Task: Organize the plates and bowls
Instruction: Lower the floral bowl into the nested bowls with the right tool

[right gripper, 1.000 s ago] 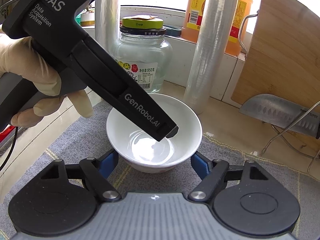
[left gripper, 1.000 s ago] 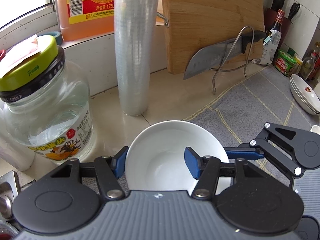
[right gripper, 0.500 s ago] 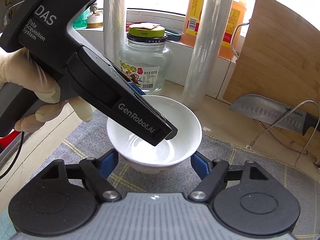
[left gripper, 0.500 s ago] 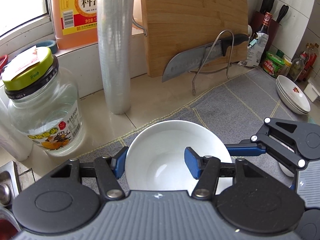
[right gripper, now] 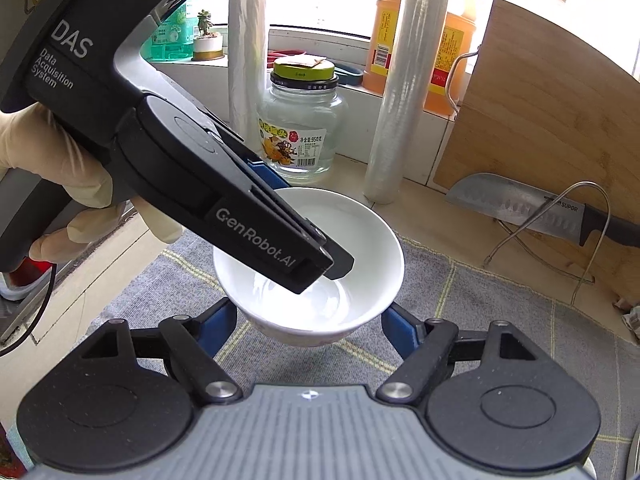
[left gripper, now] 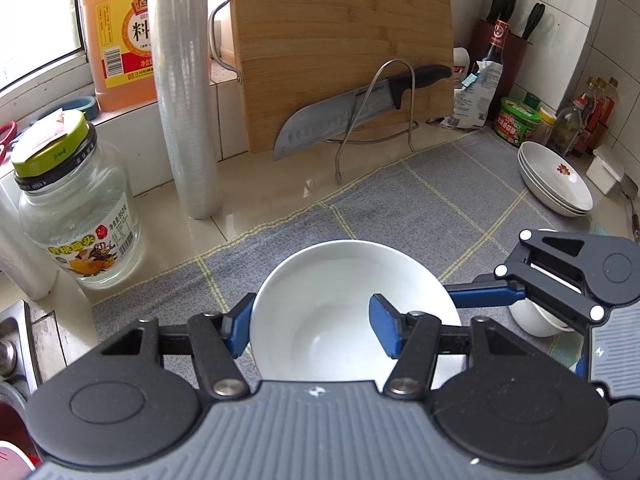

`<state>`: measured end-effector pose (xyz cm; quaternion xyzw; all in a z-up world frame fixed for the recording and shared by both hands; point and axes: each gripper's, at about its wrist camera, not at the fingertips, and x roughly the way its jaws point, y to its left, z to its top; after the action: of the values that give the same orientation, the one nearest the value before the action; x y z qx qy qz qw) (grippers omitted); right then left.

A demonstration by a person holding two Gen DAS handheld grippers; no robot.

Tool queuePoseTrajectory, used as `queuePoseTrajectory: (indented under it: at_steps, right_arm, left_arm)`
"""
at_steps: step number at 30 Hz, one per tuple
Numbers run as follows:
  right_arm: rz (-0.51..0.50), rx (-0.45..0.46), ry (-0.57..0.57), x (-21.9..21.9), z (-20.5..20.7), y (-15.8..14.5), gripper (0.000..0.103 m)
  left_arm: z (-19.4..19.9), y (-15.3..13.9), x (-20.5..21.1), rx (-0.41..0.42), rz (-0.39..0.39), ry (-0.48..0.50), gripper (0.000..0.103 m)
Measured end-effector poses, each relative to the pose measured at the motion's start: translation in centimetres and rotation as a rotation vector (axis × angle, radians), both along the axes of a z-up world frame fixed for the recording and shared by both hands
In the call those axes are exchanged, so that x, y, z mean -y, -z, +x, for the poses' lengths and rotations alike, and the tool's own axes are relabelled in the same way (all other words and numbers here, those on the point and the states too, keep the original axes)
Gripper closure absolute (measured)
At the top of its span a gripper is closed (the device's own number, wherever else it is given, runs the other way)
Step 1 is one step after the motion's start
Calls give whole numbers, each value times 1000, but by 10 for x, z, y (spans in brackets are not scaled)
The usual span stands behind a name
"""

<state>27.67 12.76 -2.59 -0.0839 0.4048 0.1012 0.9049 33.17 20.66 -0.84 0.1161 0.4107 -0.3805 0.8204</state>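
Note:
A white bowl (left gripper: 340,304) hangs a little above the grey checked mat (left gripper: 400,200), carried by both grippers. My left gripper (left gripper: 311,329) is shut on the bowl's near rim, with one blue pad outside the wall and one inside. In the right wrist view the same bowl (right gripper: 360,236) sits between the blue pads of my right gripper (right gripper: 307,328), which is shut across its lower body. The left gripper's black body (right gripper: 256,224) reaches into the bowl from the left, held by a gloved hand (right gripper: 92,184). A stack of white plates (left gripper: 556,184) lies far right on the mat.
A second white bowl (left gripper: 536,320) rests on the mat under the right gripper's body (left gripper: 580,276). A glass jar (left gripper: 76,208), a film roll (left gripper: 184,100), a cutting board (left gripper: 340,40) and a knife on a wire rack (left gripper: 340,116) line the back. Bottles crowd the far right corner.
Both grippers have carried the bowl up and to the right, away from the jar and film roll. More of the mat and the plate stack have come into view.

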Motion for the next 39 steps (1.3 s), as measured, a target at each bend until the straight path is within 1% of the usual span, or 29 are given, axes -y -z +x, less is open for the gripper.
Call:
queuePoseTrajectory:
  at_steps: [12, 17, 22, 31, 39]
  right_arm:
    - [14, -3, -6, 24, -51, -22, 20]
    - [8, 0, -2, 37, -68, -28, 20]
    - [3, -4, 12, 52, -84, -31, 20]
    - [-5, 20, 82, 83, -105, -37, 20]
    - [-16, 41, 166, 116, -120, -40, 20]
  left_arm:
    - [-50, -19, 21, 8, -22, 10, 44]
    - [-68, -24, 38, 9, -22, 20, 41]
    - [-82, -27, 54, 12, -29, 39, 41]
    - [-96, -39, 92, 37, -40, 106, 41]
    - [-102, -47, 135, 63, -48, 187, 41]
